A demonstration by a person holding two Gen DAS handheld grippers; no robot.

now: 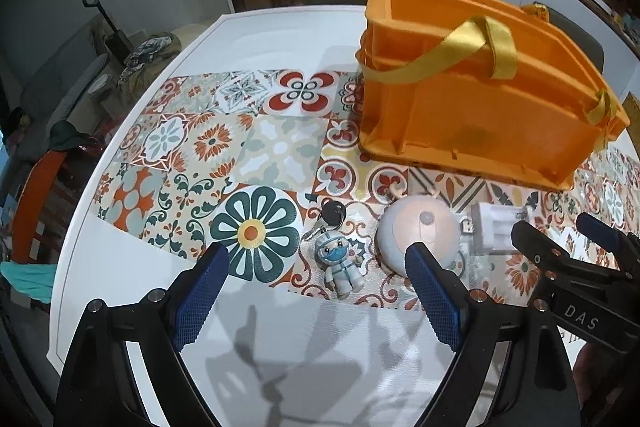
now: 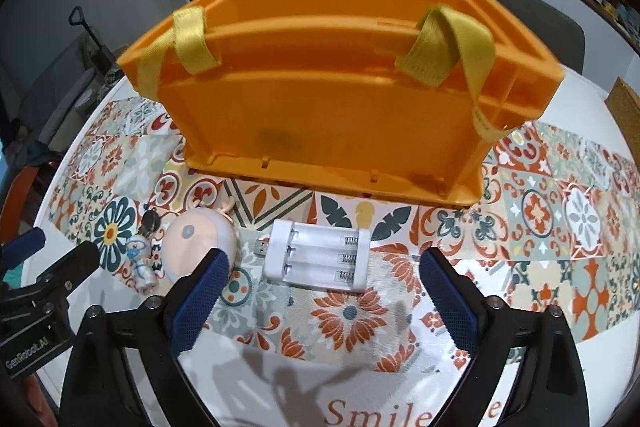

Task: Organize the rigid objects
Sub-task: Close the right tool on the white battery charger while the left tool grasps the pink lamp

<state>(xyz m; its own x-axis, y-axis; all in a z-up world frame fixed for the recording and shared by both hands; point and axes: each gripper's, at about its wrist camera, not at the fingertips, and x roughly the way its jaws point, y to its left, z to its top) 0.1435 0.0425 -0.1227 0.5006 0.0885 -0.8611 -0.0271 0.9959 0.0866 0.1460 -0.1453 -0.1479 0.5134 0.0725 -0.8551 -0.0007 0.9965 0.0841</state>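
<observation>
An orange plastic crate (image 1: 480,115) (image 2: 320,107) with yellow strap handles stands on the patterned mat. In front of it lie a small toy figure keychain with keys (image 1: 340,263) (image 2: 142,263), a round pale pink and white gadget (image 1: 416,231) (image 2: 200,243) and a white battery charger (image 1: 500,231) (image 2: 318,255). My left gripper (image 1: 320,263) hangs open above the keychain, which lies between its blue fingers with nothing gripped. Open as well, my right gripper (image 2: 324,267) hovers over the charger. Each gripper shows at the edge of the other's view (image 1: 568,239) (image 2: 60,251).
The white table (image 1: 256,27) carries the tiled mat (image 2: 560,211); its left edge is close to the keychain. Chairs (image 2: 536,15) stand behind the crate and an orange chair (image 1: 36,203) at the left. Shelves fill the background.
</observation>
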